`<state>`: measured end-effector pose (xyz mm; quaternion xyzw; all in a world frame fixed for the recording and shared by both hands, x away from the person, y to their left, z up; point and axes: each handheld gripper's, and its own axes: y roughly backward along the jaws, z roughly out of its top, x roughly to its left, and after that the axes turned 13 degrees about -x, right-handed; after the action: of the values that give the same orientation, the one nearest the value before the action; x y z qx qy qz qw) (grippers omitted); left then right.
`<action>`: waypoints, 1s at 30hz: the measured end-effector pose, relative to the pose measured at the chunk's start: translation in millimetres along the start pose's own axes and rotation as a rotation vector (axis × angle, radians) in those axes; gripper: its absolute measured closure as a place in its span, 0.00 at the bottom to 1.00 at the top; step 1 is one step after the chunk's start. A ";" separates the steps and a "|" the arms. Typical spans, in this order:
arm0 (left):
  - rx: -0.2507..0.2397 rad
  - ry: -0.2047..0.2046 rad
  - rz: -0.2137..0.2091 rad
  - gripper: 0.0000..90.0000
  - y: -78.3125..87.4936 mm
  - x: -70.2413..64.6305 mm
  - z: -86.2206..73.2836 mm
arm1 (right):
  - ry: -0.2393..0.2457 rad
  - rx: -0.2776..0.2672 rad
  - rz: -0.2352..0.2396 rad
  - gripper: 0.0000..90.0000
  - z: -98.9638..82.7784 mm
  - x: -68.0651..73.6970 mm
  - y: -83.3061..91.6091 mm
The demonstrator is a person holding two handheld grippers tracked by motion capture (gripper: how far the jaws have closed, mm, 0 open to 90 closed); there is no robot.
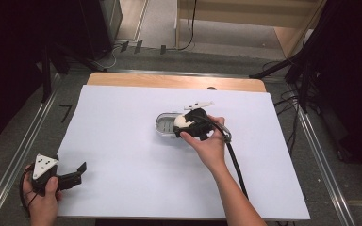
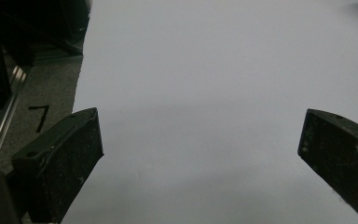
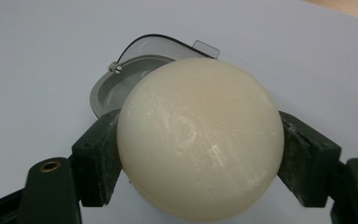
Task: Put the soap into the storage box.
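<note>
while the right gripper (image 3: 199,154) hovered over the middle of the white worktop (image 1: 122,165), its jaws pressed on both sides of a cream ball (image 3: 199,137), holding it just above a small grey dish (image 1: 164,125). a clear lid (image 3: 168,46) stood open at the dish's far edge. the left gripper (image 1: 75,175) rested at the worktop's near left corner, its jaws spread wide over bare surface, well apart from the ball.

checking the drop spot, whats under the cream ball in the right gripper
The grey dish lies below and behind the cream ball held by the right gripper; the ball covers most of the dish's inside.
</note>
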<state>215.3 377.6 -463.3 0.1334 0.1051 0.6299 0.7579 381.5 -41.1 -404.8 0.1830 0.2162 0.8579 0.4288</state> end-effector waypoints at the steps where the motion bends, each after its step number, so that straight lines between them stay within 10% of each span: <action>1: 0.000 -0.001 0.000 0.00 0.0 0.1 0.0 | 0.005 0.000 0.004 0.28 0.6 0.3 -1.3; 30: 0.006 -0.006 -0.006 0.00 -0.5 -0.3 0.1 | -0.046 0.033 -0.004 0.28 5.5 6.2 -34.3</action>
<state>215.7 377.2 -463.3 0.1372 0.1053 0.6269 0.7597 403.2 -16.4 -417.5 0.2094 0.2205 0.8489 0.4323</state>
